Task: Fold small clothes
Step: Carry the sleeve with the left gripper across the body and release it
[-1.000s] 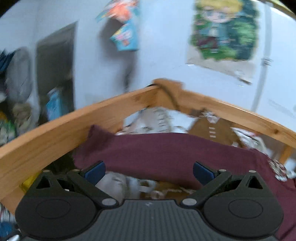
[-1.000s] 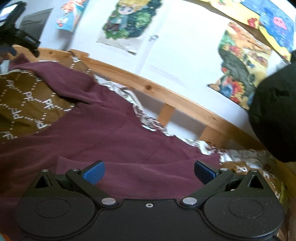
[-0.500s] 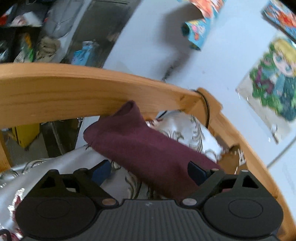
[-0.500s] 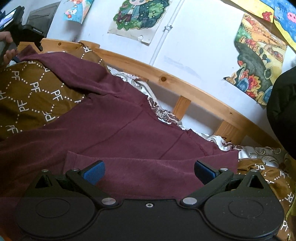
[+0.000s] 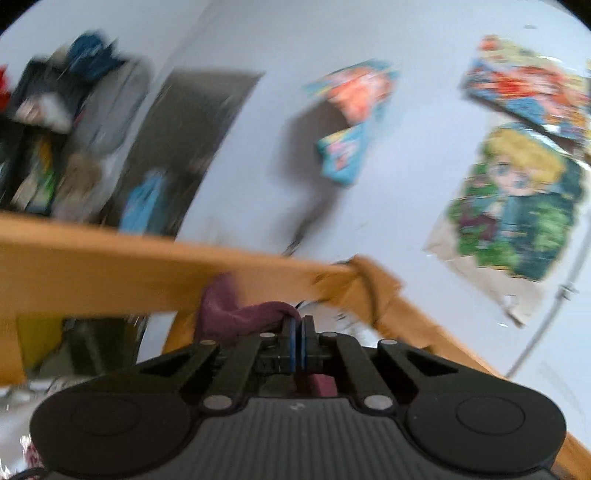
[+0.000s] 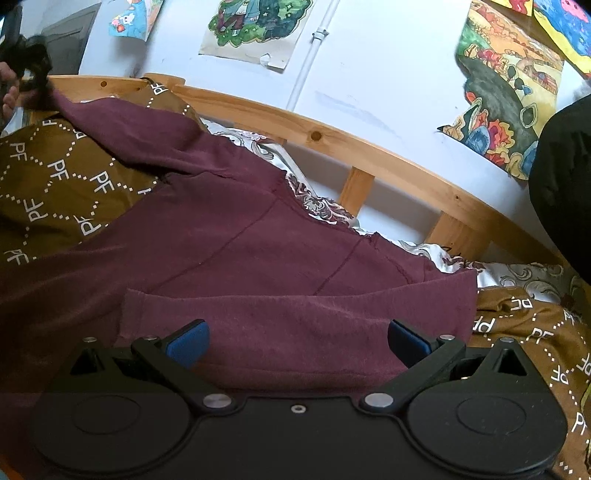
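Maroon cotton sweatshirt (image 6: 258, 251) stretches leftward from my wide-open, empty right gripper (image 6: 295, 343); my left gripper (image 5: 297, 332) pinches its far sleeve tip.

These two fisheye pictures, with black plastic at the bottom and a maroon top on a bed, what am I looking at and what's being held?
There is no robot here. A person holds a two-fingered tool in each hand, with a camera on each tool looking forward along its fingers. The black plastic is the tool itself.

The blurry picture is from the left hand-held gripper. Its blue pads are pressed together on a bunch of the maroon top, in front of a wooden bed rail.

The sharp picture is from the right hand-held gripper. Its fingers are spread wide and hold nothing. Ahead of it the top lies spread across a brown patterned blanket, one sleeve stretching to the far left corner, where the other tool grips it. Drawings hang on the wall.
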A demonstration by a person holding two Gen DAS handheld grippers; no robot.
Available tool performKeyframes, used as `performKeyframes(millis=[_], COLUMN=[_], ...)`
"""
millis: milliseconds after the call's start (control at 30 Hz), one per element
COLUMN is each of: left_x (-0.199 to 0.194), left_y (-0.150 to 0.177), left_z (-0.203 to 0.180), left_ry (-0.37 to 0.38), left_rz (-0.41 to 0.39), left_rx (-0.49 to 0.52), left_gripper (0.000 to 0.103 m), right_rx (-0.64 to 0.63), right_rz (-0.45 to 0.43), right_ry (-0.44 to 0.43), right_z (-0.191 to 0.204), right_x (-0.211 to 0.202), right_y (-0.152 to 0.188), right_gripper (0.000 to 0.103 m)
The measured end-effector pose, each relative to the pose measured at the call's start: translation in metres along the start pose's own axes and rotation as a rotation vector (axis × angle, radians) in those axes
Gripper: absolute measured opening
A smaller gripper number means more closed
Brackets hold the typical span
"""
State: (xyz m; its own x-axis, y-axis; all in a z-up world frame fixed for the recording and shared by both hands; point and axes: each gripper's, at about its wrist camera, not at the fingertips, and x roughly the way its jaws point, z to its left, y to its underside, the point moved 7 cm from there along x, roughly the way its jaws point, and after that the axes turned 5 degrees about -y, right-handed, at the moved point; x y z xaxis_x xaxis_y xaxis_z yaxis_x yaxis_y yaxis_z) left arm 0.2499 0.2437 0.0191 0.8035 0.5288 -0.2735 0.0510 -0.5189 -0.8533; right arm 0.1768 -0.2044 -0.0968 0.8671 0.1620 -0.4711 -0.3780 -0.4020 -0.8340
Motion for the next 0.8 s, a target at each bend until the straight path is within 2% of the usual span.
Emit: performKeyframes(millis=[133,267,367,467,533,633,800], left_x=[-0.022,-0.051,-0.084,-0.121,-0.138,-0.157,-0.185], left_y=[0.000,0.010,0.029,0.072,0.107,0.156,0.214], left_z=[-0.027,-0.071,-0.107,-0.142,-0.156,-0.165,-0.171], left_ry=[0.133,0.351,0.526,0.688,0.779,0.883,1.000], left_rz=[-0.065,-0.101,-0.125,-0.134,-0.075,0.051,0.120], left_rx=[0.081,0.201,0.353,0.588,0.697,0.800,1.014], left_gripper=[0.001,0.001,0.001,0.001,0.001,0.002,0.003], right_rx=[-0.022,-0.016,-0.011,-0.003,0.014,0.056,0.145], right_rz=[-0.008,-0.010,-0.013,-0.019,-0.015,0.005,0.041], right_ry=[0.006,0.009,0.017,0.036,0.058,0.096,0.148], right_z=[0.001,0.000,-0.001,-0.005,-0.011,-0.022,-0.044], right_x=[-0.005,-0.007,-0.008,-0.010,-0.010,-0.008,-0.005], right_y=[0.000,0.000,0.000,0.000,0.001,0.006,0.019], right_gripper=[0.102,0.102,0.102,0.102,0.102,0.102,0.102])
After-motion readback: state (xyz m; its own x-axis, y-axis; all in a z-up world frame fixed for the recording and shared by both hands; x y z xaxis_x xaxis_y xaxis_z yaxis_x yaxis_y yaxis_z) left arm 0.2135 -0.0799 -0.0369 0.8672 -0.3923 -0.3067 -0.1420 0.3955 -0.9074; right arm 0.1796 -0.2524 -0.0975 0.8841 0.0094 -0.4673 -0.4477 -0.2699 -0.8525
